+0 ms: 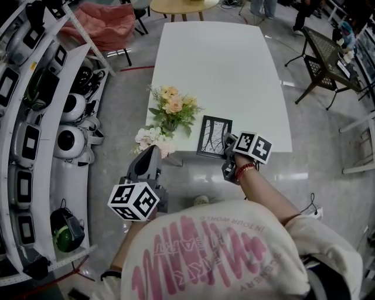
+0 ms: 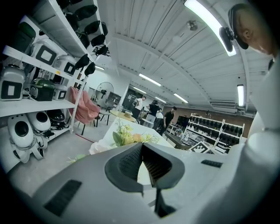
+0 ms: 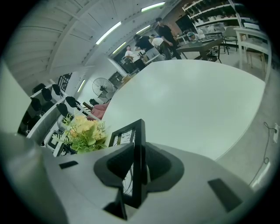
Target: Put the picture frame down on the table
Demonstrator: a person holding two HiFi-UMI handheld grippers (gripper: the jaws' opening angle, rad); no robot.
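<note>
1. Along the left runs one shelf rack (image 1: 63, 111) of white rounded machines. The left gripper view shows it from the side, with a pink cloth (image 2: 87, 109) behind it.
2. There are two grippers. The left gripper (image 1: 153, 150) is raised off the table's near corner. Its own view shows its jaws together at the tips with nothing between them, which the head view does not show.
3. There are two bunches of flowers. A yellow and peach bunch (image 1: 171, 110) stands at the near left of the one white table (image 1: 217, 64). A paler bunch (image 1: 150, 140) lies at the table's corner just below it.
4. The one picture frame (image 1: 214, 136) is black. It is at the table's near edge, just right of the yellow bunch.
5. The right gripper (image 1: 228, 142) is clamped on the frame's right side. In the right gripper view the frame (image 3: 125, 136) stands upright between the jaws, one jaw on each face. Its edge hides part of the flowers (image 3: 83, 129) from that view.
6. From these views I cannot tell whether the frame's bottom edge touches the table.
7. Past the table are a round wooden table (image 1: 184, 6) at the far end and a dark chair (image 1: 328, 64) at the right.
8. Only the gripper views show several people (image 3: 164, 30) standing at the far end of the room.
9. The person's shirt (image 1: 222, 258) fills the bottom of the head view.
</note>
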